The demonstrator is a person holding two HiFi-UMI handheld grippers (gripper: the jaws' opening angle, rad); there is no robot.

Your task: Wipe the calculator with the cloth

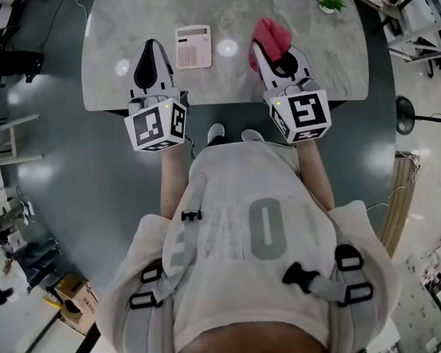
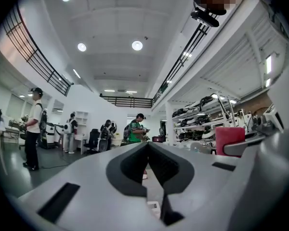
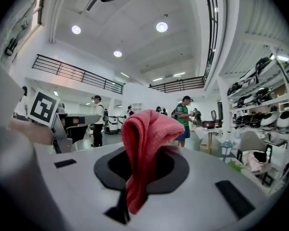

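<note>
Head view: calculator (image 1: 193, 46) seen flat on marble table (image 1: 294, 6) at 12 o'clock, near left gripper (image 1: 153, 46), at its 2 o'clock. Right gripper (image 1: 262, 50) held at 1 o'clock, red cloth (image 1: 271, 35) bunched at tip.
Left gripper view: jaws pressed together, nothing held.
Right gripper view: jaws clamped on cloth, fold raised above them.

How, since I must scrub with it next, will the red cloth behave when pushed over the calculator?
Likely floppy: the cloth folds over and droops from the right gripper. Probably light, bunching rather than sliding flat. Its knitted texture should grip; the calculator, lying loose on the table, might shift.
</note>
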